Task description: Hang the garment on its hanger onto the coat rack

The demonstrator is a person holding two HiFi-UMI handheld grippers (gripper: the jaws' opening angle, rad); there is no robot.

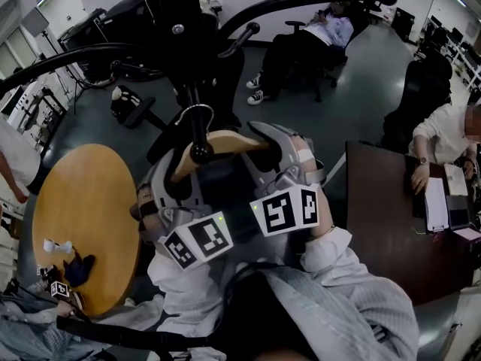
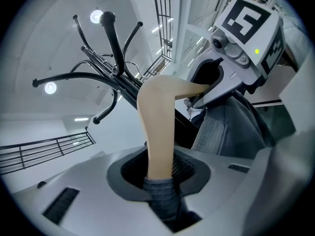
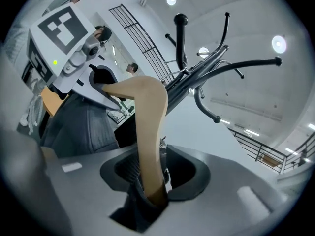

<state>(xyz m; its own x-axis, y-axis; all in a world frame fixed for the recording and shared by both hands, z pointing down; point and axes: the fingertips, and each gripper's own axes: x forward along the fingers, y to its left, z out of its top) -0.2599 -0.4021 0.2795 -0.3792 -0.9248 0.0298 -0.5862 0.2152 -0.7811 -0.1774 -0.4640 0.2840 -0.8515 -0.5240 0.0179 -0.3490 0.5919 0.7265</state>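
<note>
Currently: smooth curved wood hanger (image 1: pixel 225 141), long axis left-right, hook (image 1: pixel 197 112) up; L gripper (image 2: pixel 160 173), R gripper (image 3: pixel 152 178) each clamp an arm over grey fabric (image 2: pixel 165 200).

The hanger (image 1: pixel 225 143) is tan, garment (image 2: pixel 221 127) grey, coat rack (image 1: pixel 180 21) black, table (image 1: pixel 83 216) orange-brown.

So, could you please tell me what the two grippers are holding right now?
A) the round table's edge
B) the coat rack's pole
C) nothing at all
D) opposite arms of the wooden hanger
D: in each gripper view an arm of the wooden hanger runs down between the jaws, for the left gripper and the right gripper alike.
</note>
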